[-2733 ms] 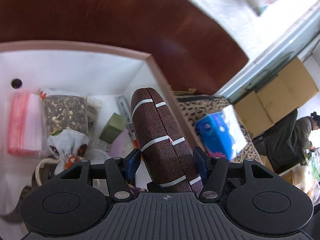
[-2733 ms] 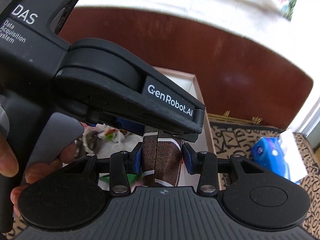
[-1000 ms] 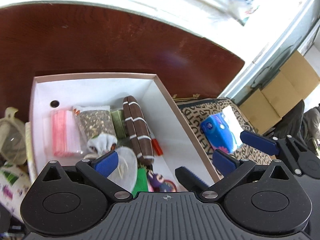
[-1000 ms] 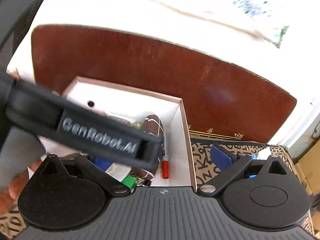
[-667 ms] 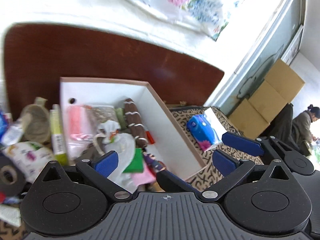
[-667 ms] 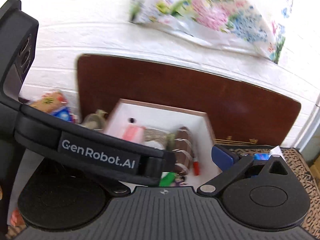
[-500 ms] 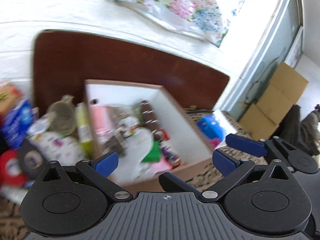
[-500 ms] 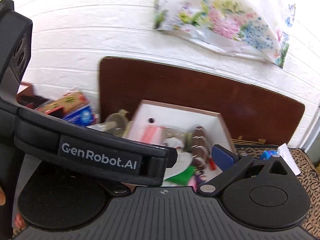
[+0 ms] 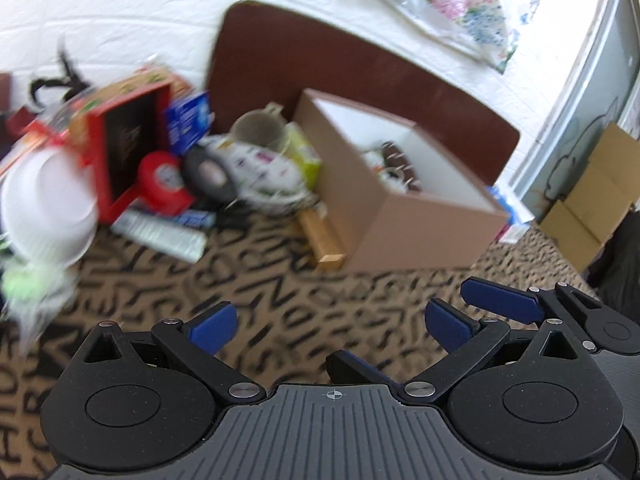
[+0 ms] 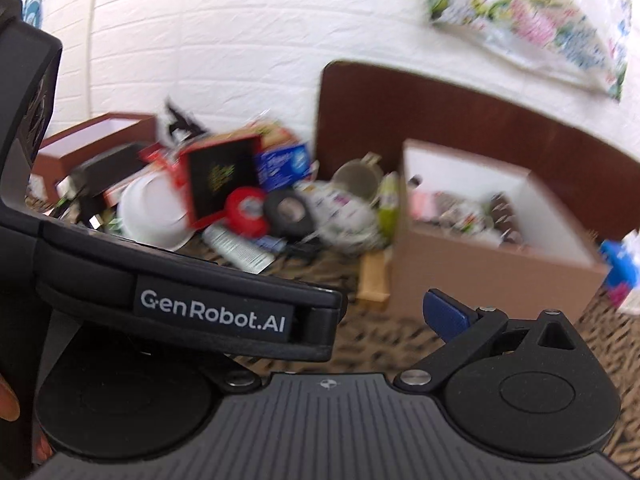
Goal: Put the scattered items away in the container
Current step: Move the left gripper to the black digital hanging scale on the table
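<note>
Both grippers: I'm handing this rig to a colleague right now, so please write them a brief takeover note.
Left gripper: open, holding nothing, above the patterned cloth.
Right gripper: open, empty, close beside the left one.
Cardboard box: stands on the right and already holds several items, including a brown striped case.
Left to do: the pile left of the box, with the red tape roll, black tape roll, mug, white bowl and red box. The view is blurred, so smaller items are unclear.
</note>
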{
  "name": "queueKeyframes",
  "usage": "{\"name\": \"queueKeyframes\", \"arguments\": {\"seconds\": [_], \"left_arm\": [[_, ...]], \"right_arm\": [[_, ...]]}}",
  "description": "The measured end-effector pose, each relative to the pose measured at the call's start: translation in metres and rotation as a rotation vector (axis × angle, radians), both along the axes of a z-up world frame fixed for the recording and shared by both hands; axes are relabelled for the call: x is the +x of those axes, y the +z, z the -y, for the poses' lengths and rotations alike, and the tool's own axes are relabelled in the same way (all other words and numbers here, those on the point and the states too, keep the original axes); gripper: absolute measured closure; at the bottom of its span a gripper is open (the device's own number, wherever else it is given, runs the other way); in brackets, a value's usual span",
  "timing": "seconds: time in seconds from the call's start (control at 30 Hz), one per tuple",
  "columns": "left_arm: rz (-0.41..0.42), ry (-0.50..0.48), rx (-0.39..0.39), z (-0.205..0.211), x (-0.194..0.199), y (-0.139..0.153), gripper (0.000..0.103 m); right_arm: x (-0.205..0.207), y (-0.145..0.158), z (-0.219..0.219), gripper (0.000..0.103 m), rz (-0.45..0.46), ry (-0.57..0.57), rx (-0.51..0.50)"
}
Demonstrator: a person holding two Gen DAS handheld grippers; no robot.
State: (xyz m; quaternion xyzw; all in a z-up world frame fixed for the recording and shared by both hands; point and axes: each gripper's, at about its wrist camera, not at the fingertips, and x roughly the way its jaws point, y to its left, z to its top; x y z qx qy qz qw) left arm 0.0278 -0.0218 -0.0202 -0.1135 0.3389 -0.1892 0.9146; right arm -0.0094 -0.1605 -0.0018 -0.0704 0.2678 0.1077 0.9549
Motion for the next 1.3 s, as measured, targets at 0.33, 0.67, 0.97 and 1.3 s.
{"name": "queueKeyframes", "arguments": {"seconds": [0.33,0.67,0.97,1.3], "left_arm": [[-0.069,0.070,-0.049,-0.059,-0.028,-0.043,0.000],[-0.082,0.263,-0.084,-0.149,-0.033,-0.049,0.000],[-0.053,0.359,-0.080,-0.206,-0.024,-0.043,0.000],[-0.044,0.407,-0.089,-0.246,-0.010,-0.044,0.000]], "right_arm": [[-0.013,-0.038,-0.053,0.001,-0.106,0.090,0.029],[0.003,-0.048,-0.085,0.001,-0.160,0.131,0.107],[0.027,-0.063,-0.121,0.007,-0.202,0.164,0.100],[0.040,-0.069,-0.171,0.026,-0.234,0.261,0.065]]}}
